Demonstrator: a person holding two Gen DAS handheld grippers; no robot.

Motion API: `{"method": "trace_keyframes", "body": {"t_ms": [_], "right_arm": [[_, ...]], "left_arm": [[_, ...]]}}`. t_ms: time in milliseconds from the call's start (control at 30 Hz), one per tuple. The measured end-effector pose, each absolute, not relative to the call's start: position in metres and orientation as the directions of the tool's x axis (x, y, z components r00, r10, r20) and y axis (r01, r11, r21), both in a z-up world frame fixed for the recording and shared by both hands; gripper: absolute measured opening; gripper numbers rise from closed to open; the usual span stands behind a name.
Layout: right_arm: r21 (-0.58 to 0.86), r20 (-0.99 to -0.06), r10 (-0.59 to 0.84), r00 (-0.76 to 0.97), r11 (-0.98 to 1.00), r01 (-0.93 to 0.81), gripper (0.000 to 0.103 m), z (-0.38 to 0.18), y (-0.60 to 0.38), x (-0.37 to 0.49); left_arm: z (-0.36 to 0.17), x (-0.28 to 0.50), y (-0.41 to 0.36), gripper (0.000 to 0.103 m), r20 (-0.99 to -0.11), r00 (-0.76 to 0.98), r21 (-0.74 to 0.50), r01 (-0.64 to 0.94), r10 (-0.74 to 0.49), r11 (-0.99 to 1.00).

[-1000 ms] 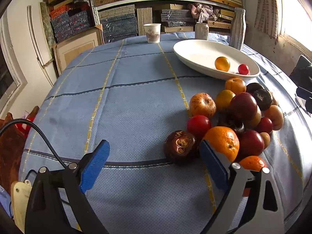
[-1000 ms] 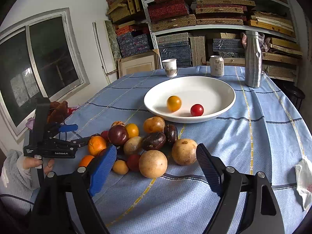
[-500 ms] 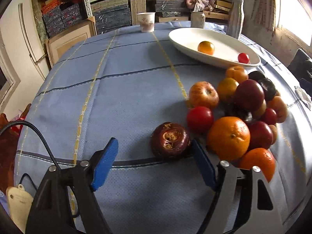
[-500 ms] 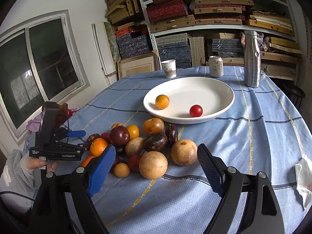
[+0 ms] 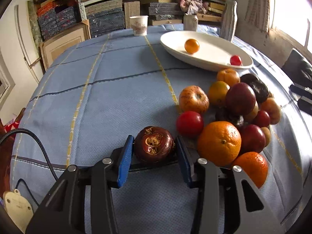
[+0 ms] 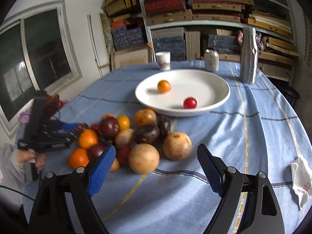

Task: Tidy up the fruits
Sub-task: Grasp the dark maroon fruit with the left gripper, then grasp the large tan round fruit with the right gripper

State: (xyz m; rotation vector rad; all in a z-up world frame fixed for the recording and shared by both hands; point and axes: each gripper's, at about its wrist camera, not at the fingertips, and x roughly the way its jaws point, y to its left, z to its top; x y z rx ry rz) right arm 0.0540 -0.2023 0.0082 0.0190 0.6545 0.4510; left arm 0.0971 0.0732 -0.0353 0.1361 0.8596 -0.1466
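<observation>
A wrinkled dark brown fruit [image 5: 154,148] lies on the blue tablecloth at the near-left edge of a pile of oranges, apples and red fruits [image 5: 230,109]. My left gripper [image 5: 154,138] is closing around it, and both blue pads touch its sides. In the right wrist view that gripper [image 6: 77,130] sits at the pile's far-left side. My right gripper [image 6: 156,148] stands open above the cloth, with a tan round fruit [image 6: 144,158] just ahead, untouched. The white plate [image 6: 210,89] holds a small orange fruit [image 6: 164,86] and a red one [image 6: 190,103].
A paper cup [image 5: 138,25], a can [image 6: 211,60] and a metal bottle [image 6: 248,55] stand behind the plate. A crumpled tissue [image 6: 301,181] lies at the right table edge. A person's hand [image 6: 31,156] holds the left tool. Stacked shelves fill the back wall.
The left jaws came in from wide open around the dark brown fruit as the gripper edged toward it. The orange fruit in the plate rolled a little left. The right gripper stayed open.
</observation>
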Motion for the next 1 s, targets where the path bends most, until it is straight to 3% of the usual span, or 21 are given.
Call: {"method": "trace_keyframes", "body": {"t_ms": [167, 300, 600, 733, 1000], "right_arm": [[0.194, -0.645, 0.405, 0.648, 0.907, -0.374, 0.079, -0.005, -0.204, 0.071], [0.2, -0.666, 0.394, 0.634, 0.912, -0.358, 0.066, -0.008, -0.204, 0.085], [0.275, -0.687, 0.492, 0.535, 0.857, -0.435, 0.065, -0.017, -0.185, 0.08], [0.361, -0.702, 0.535, 0.471, 0.836, -0.413, 0.054, -0.027, -0.184, 0.094], [0.429, -0.682, 0.583, 0.441, 0.808, -0.404, 0.044, -0.032, -0.185, 0.097]], "left_arm": [[-0.033, 0.095, 0.081, 0.043, -0.752, 0.652, 0.021, 0.167, -0.094, 0.986], [-0.032, 0.094, 0.079, 0.043, -0.748, 0.655, 0.019, 0.183, -0.107, 0.983], [-0.032, 0.094, 0.079, 0.043, -0.752, 0.649, 0.011, 0.183, -0.112, 0.983], [-0.032, 0.094, 0.079, 0.043, -0.755, 0.645, 0.008, 0.187, -0.117, 0.982], [-0.034, 0.094, 0.079, 0.043, -0.757, 0.637, -0.017, 0.201, -0.144, 0.979]]}}
